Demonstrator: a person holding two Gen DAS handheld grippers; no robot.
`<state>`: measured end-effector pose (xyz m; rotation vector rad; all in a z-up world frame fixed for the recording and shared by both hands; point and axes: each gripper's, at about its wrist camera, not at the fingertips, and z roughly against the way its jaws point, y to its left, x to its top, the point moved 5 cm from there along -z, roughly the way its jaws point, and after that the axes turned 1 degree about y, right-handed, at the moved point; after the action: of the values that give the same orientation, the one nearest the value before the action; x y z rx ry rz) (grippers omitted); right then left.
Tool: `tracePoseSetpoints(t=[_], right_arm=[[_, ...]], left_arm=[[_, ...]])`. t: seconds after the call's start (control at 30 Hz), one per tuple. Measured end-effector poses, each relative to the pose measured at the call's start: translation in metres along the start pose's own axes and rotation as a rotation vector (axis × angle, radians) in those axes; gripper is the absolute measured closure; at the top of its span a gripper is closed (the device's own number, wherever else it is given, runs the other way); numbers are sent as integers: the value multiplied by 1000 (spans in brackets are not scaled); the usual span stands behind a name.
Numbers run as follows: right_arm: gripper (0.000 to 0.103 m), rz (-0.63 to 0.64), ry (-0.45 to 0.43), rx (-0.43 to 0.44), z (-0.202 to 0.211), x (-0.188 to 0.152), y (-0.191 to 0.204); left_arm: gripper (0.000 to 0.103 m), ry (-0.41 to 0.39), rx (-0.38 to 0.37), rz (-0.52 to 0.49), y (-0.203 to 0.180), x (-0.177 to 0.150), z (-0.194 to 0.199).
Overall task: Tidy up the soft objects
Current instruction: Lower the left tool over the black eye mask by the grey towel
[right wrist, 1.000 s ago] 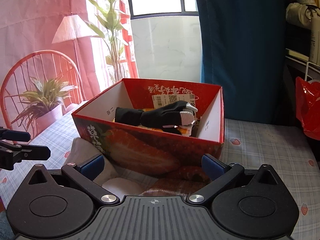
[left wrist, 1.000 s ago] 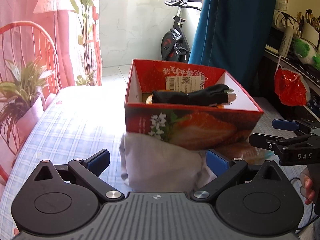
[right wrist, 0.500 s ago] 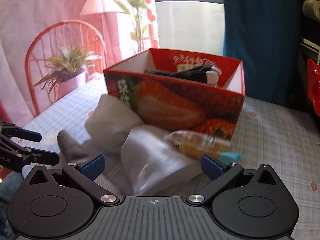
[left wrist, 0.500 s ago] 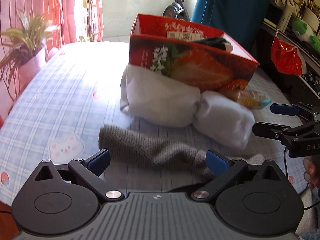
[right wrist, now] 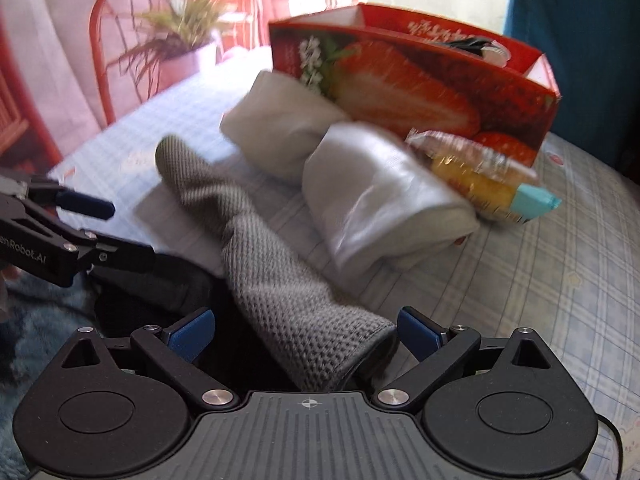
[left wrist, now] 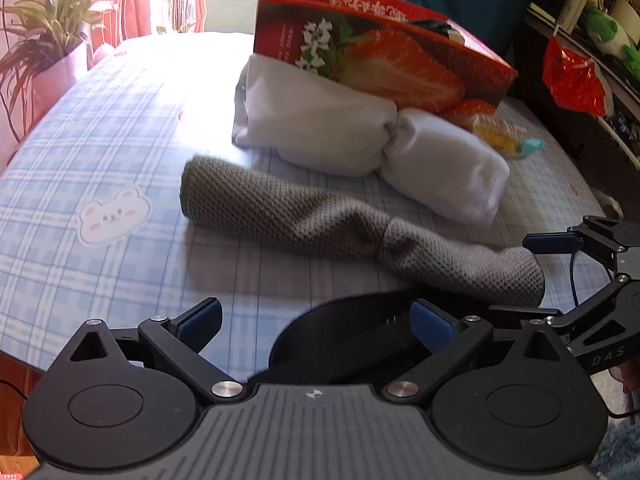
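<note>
left tongs (left wrist: 314, 326): we see them wide, empty
right tongs (right wrist: 306, 330): wide, around the grey knitted sock's (right wrist: 280, 280) near end
sock: on the checked surface (left wrist: 100, 128)
red strawberry box (left wrist: 380, 52): contents mostly hidden

The left gripper (left wrist: 316, 322) is hovering low over the tablecloth's near edge, fingers spread wide. The right gripper (right wrist: 306, 330) is sitting beside it, jaws likewise gaping, gripping nothing.

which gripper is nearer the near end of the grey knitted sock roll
Right. The right gripper is open, with the near end of the grey knitted sock roll between its fingers. The left gripper is open over a black rounded object, short of the roll.
</note>
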<state>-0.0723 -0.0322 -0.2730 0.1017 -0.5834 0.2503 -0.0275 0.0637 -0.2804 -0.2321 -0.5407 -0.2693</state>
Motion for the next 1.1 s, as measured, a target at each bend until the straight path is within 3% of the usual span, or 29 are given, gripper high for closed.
tracePoseSetpoints(t=[0.2, 0.43, 0.77, 1.1], right_arm=[[4, 51, 108, -55, -19, -14, 10], [3, 12, 92, -71, -29, -11, 1], [2, -52, 52, -99, -41, 5, -21], [31, -163, -3, -12, -22, 5, -51]], left_arm=[[5, 63, -1, -6, 0, -14, -15], [4, 67, 71, -105, -9, -17, -24], [0, 42, 139, -101, -2, 11, -43], [0, 12, 156, -76, 9, 36, -56]])
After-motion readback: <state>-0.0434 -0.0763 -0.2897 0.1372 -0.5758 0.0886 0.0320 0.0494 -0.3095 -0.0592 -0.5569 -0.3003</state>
